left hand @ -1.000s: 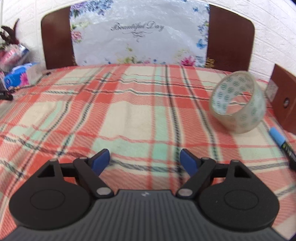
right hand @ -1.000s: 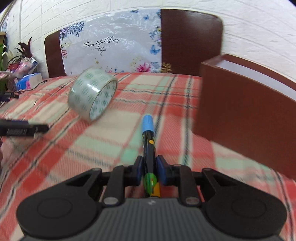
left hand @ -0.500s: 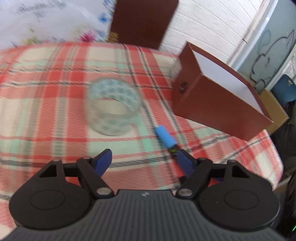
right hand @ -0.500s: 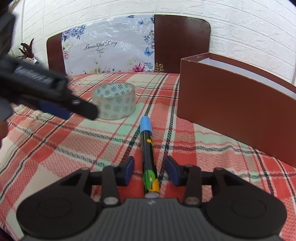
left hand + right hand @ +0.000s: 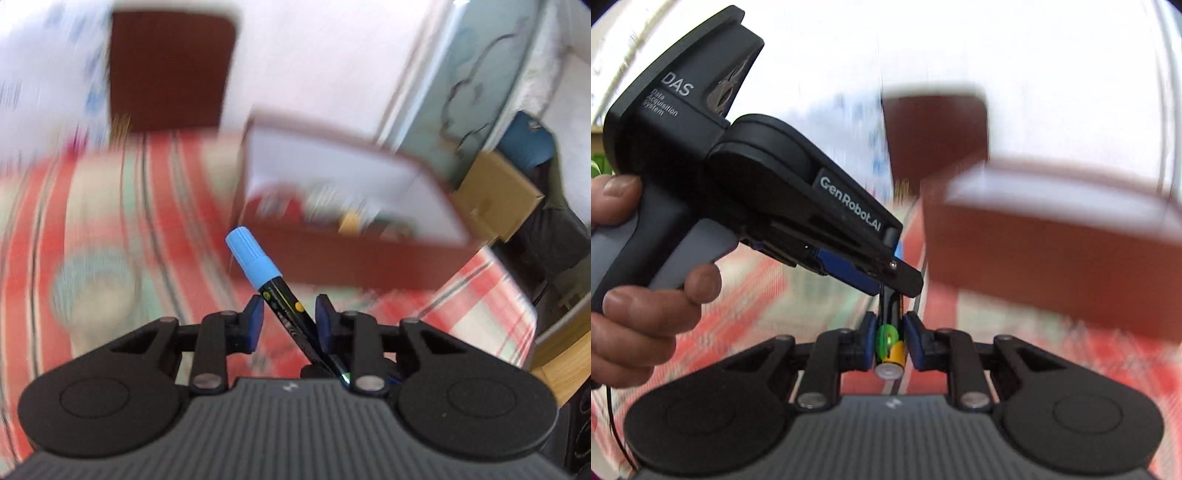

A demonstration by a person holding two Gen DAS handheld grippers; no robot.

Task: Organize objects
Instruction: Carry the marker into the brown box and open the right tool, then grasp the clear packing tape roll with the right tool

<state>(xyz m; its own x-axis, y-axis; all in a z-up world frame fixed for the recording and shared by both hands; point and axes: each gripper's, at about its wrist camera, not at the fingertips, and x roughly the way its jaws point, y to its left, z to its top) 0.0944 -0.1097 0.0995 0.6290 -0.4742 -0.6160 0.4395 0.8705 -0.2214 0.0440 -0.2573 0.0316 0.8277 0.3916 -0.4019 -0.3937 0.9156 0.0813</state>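
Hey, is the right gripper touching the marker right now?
Touching. The right wrist view shows the right gripper with its blue pads pressed against both sides of the marker, no gap.

- The blue-capped black marker (image 5: 273, 295) slants between the left gripper's (image 5: 288, 319) jaws.
- The brown open-topped box (image 5: 351, 254) stands behind it on the red plaid-covered desk (image 5: 92, 206).
- The blurred tape roll (image 5: 92, 284) lies left.

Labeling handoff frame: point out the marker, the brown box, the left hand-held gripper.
marker (image 5: 251, 256): left wrist view, on its blue cap.
brown box (image 5: 369, 264): left wrist view, on the near outer wall.
left hand-held gripper (image 5: 289, 323): left wrist view, midway between its fingertips.
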